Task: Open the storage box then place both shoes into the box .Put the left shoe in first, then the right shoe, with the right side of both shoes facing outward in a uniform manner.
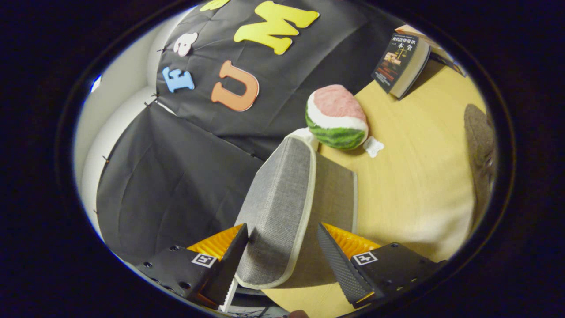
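The storage box is grey cloth with a pale trim along its edges, and it sits on the yellow wooden desk, close to the desk's edge by the black booth wall. Its lid flap is lifted and stands up on its edge, reaching right down between the two fingers of the gripper. The gripper is spread wide. Its left finger is right beside the lid flap on one side and looks like it is touching it. Its right finger is a little way off on the other side, with a gap you can see, so the gripper is not pinching the flap. Behind the flap you can see the flat grey side of the box in shadow. Just past the box, farther along the desk, sits a soft toy watermelon slice, green outside with white and pink on top, and a small white tag lies next to it. Well beyond that, near the far corner of the desk, a dark book stands up leaning. Over at the other edge of the desk, well apart from the box, there is a brown fuzzy shoe.
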Motion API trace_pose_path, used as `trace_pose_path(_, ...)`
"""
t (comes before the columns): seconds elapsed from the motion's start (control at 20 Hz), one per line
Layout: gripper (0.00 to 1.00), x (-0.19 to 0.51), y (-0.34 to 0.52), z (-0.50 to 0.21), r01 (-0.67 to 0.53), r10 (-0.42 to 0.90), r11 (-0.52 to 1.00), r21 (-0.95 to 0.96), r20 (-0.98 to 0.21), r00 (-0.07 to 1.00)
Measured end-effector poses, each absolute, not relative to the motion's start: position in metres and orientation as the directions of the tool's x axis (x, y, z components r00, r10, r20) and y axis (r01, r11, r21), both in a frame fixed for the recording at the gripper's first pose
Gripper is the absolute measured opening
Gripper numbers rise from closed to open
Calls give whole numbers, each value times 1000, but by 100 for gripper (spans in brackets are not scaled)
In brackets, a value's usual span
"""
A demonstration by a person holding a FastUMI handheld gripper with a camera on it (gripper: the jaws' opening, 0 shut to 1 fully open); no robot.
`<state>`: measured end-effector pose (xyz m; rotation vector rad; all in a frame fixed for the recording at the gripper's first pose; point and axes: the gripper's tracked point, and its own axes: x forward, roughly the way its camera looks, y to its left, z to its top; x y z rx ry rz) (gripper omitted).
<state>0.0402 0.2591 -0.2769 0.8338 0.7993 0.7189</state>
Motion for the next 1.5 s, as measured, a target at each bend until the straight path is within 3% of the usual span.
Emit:
trace_pose_path(0.2,88,33,263,-276,-166,827,428,888,-311,468)
trace_pose_path(0.4,67,39,247,-264,-147,803,453,880,-330,496)
trace_pose_path(0.65,4,41,229,-234,-188,754,528,828,-355,552)
trace_pose_path(1.1,0,42,297,-106,-461,800,547,699,-274,534)
trace_pose_path(1.4,0,32,384,-65,-565,837,520,640,-253,485)
trace_pose_path(1.5,6,27,409,-63,-589,841,521,618,-257,475)
